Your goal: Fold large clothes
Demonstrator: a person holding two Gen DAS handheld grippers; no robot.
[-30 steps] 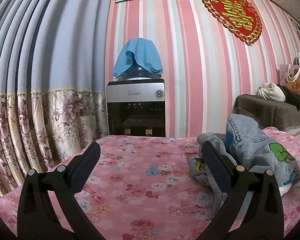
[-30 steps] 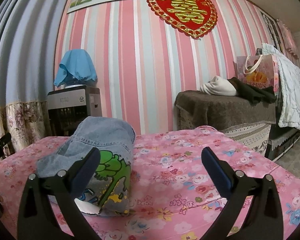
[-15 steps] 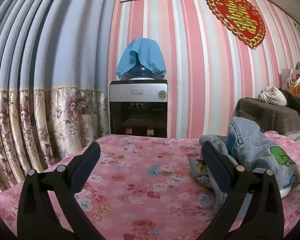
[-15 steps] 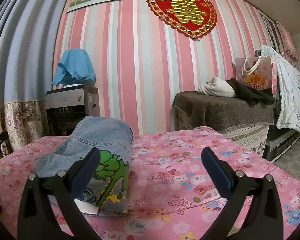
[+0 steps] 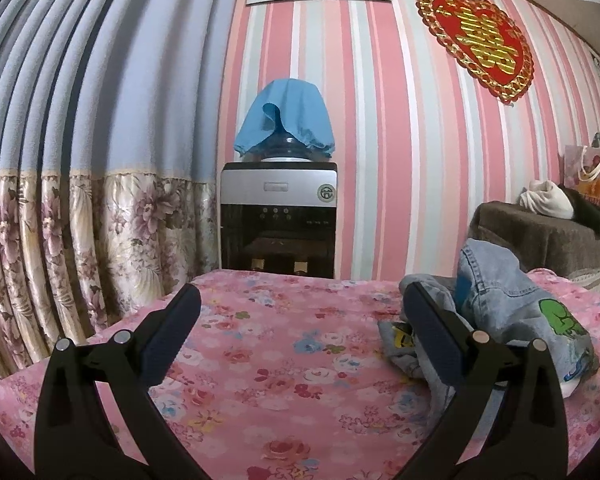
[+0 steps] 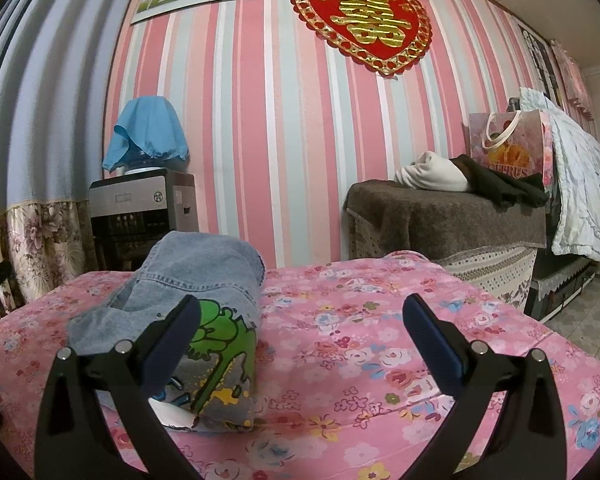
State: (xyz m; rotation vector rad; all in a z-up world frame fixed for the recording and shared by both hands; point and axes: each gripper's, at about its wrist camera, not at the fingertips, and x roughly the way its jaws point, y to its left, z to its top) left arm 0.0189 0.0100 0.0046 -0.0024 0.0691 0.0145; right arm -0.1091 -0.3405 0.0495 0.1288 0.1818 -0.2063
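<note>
Left tongs (image 5: 300, 312): spread wide, holding nothing, above the pink floral bed cover (image 5: 284, 380)
Right tongs (image 6: 300, 322): spread wide, holding nothing, low over the same cover
Denim garment (image 6: 196, 292): bundled on the cover, green cartoon print facing the right tongs, whose left finger (image 6: 172, 340) stands in front of it; touching or not, cannot tell
From the left: garment lies behind the right finger (image 5: 436, 340)
Background: striped wall, water dispenser (image 5: 278, 216) under a blue cloth (image 5: 286, 116)
</note>
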